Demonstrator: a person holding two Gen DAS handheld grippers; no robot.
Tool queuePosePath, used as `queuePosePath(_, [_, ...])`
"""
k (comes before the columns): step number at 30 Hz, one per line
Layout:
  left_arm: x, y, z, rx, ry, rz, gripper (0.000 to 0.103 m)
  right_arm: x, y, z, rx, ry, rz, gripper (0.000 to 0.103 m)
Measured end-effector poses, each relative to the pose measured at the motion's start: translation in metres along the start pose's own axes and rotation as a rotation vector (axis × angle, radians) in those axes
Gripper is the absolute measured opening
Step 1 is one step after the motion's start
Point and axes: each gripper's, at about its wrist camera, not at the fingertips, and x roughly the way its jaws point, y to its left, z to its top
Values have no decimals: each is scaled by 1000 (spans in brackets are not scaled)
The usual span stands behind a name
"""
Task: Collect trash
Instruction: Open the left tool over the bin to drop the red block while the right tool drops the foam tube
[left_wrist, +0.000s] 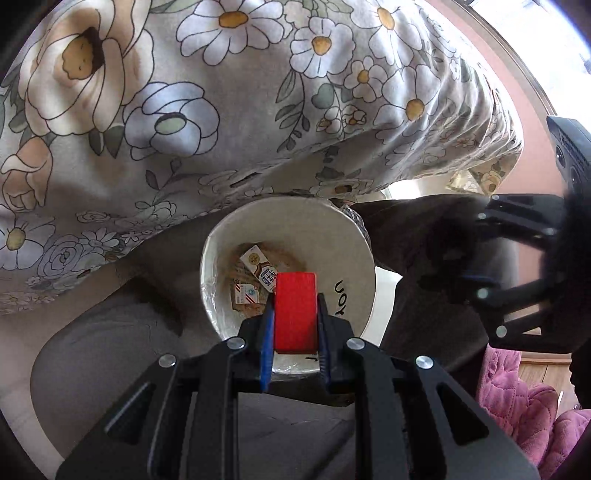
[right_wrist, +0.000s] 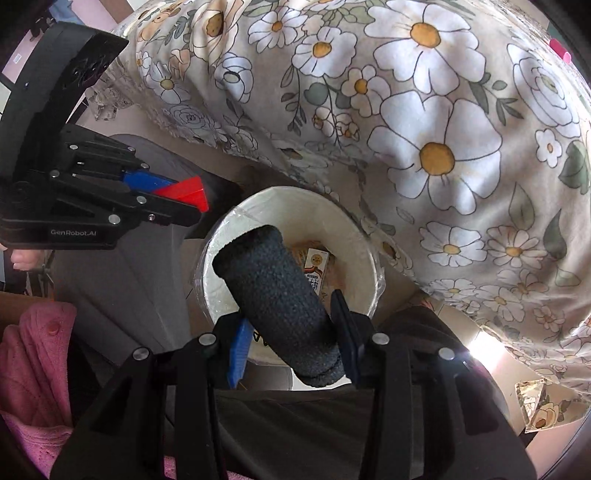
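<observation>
The left gripper (left_wrist: 295, 314) is clenched on a red block (left_wrist: 295, 312) — a plain, bright, flat-faced piece that looks rectangular head-on in the left wrist view and wedge-shaped from the side in the right wrist view (right_wrist: 186, 192). Its blue-padded fingers (left_wrist: 266, 343) press both flanks of the block, which pokes out past the fingertips. The right gripper (right_wrist: 291, 328) is clamped on a dark foam cylinder (right_wrist: 277, 306), charcoal grey with a coarse, pebbled surface and a flat round end; it lies tilted between the jaws, its far end up and to the left.

One block and one cylinder are in view, one per gripper.

Directly ahead of and below both sets of fingertips stands a single white round bin (left_wrist: 347, 236), seen also in the right wrist view (right_wrist: 354, 236), with a clear plastic liner folded over its rim and black lettering on its inner wall. Both held pieces hang over its mouth. At the bottom lie at least two small printed cartons (left_wrist: 260, 266) among brownish paper scraps — the exact number of scraps cannot be told.

Beyond the bin, a floral cloth (left_wrist: 258, 92) with daisies drapes down. A pink quilted fabric (right_wrist: 33, 350) lies to the left of the right gripper.
</observation>
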Motion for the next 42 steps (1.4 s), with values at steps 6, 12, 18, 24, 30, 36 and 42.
queuePosePath(6, [28,8,2,-17,49,-1,22,32,-5,-3,29,59,19,42])
queuePosePath(12, [52,12,4,-21,91,-6,22,60,-9,-7,63,107,45,42])
queuePosePath(18, [79,16,6,-32,141,-13,22,87,-14,-13,118,148,81,42])
queuePosePath(24, [104,14,8,-56,182,-31,22,113,-23,-15,173,195,111,42])
queuePosePath(30, [126,14,13,-86,212,-48,22,133,-25,-11,219,245,125,42])
queuePosePath(36, [148,22,14,-125,253,-48,22,161,-28,-10,254,302,134,43])
queuePosePath(42, [162,36,13,-185,288,-44,22,182,-34,-10,290,357,133,43])
